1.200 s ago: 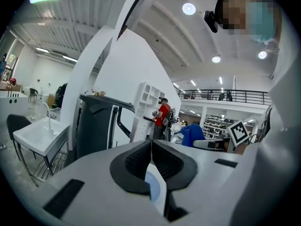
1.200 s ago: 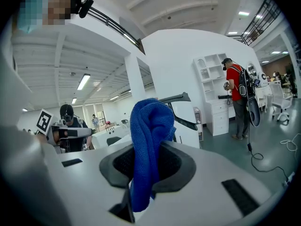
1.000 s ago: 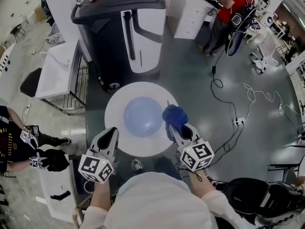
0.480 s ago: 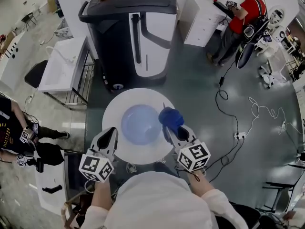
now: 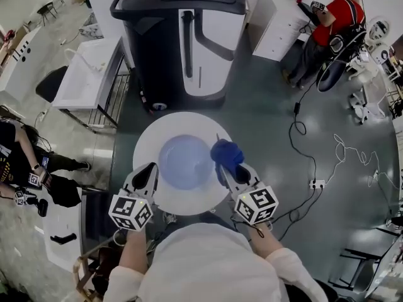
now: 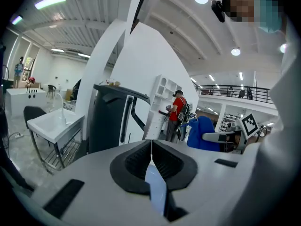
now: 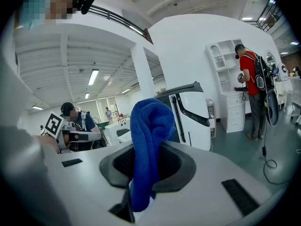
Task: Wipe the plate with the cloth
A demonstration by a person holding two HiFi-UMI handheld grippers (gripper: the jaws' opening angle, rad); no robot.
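Plate on round table, at its centre. Cloth over the plate's right rim, clamped in right gripper, which comes in from the table's near-right edge. Left gripper over the near-left edge, just left of the plate. Behind table: large wheeled machine. Sink stand left of machine. Power strip on floor, right of table. Standing person far back right.

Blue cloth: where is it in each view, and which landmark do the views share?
Head view: blue cloth right of centre, beside the plate.
Left gripper view: blue cloth middle right.
Right gripper view: blue cloth centre, held by the right gripper.
Shared landmark: the dark grey machine.
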